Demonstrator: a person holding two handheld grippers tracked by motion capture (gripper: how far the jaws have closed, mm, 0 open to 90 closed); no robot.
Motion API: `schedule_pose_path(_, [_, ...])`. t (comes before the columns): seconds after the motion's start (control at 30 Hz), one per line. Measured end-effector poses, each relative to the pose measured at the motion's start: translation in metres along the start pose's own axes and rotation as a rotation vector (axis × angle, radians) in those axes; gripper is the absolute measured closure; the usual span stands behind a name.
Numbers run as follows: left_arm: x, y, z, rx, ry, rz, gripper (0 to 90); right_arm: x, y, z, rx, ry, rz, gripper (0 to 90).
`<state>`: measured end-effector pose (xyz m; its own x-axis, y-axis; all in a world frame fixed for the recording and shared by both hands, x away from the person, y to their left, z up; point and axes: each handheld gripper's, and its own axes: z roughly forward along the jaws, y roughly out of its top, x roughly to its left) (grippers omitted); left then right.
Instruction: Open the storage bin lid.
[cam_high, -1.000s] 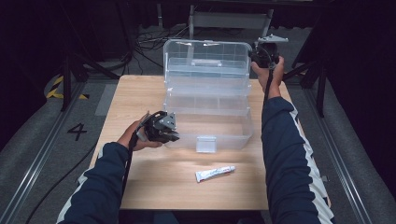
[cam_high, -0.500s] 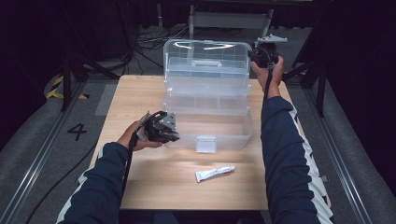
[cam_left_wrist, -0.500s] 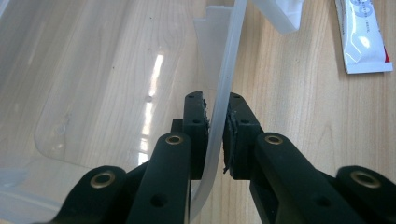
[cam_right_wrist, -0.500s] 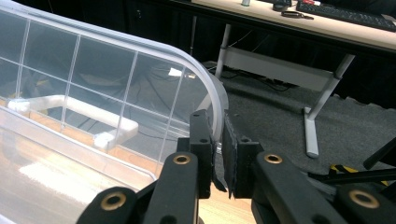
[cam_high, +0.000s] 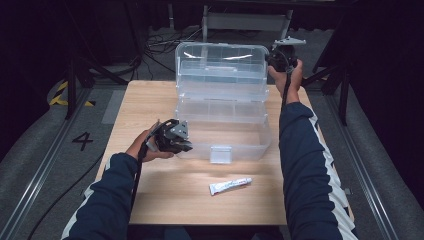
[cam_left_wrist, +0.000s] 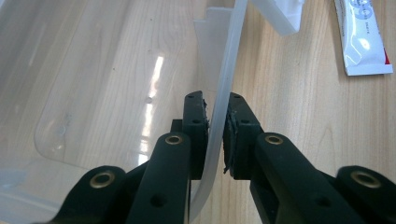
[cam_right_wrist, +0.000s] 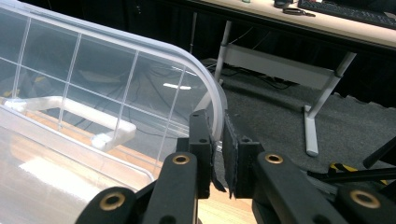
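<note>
- Clear plastic box (cam_high: 222, 107) stands open on the table (cam_high: 150, 95), left gripper (cam_high: 172, 137) at its front corner, right gripper (cam_high: 281, 55) at the raised lid (cam_high: 220, 52); a tube (cam_high: 230, 186) lies nearer the person.
- Left gripper view: pads (cam_left_wrist: 233, 135) clamp the box's wall (cam_left_wrist: 224, 88); tube (cam_left_wrist: 362, 37) beyond, right.
- Right gripper view: jaws pinch the lid's edge (cam_right_wrist: 212, 100).

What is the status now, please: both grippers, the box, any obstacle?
Left gripper shut on clear box front rim. Right gripper shut on raised lid edge. White tube lies on table, apart from box.

On the wooden table (cam_high: 150, 100) a clear plastic box (cam_high: 222, 107) stands open between the left gripper (cam_high: 172, 137) at its near left corner and the right gripper (cam_high: 281, 59) at its lid's far right corner, with a white tube (cam_high: 230, 186) lying nearer.
</note>
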<state>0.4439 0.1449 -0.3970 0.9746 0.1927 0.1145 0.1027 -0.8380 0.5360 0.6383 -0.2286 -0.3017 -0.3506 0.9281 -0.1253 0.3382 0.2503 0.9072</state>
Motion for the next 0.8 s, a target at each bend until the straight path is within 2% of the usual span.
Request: schedule_pose_path(0.8, [0.0, -0.0007, 0.0009, -0.01, -0.001, 0.002, 81.1, -0.0016, -0.002, 0.0093, 0.02, -0.004, 0.008, 81.9])
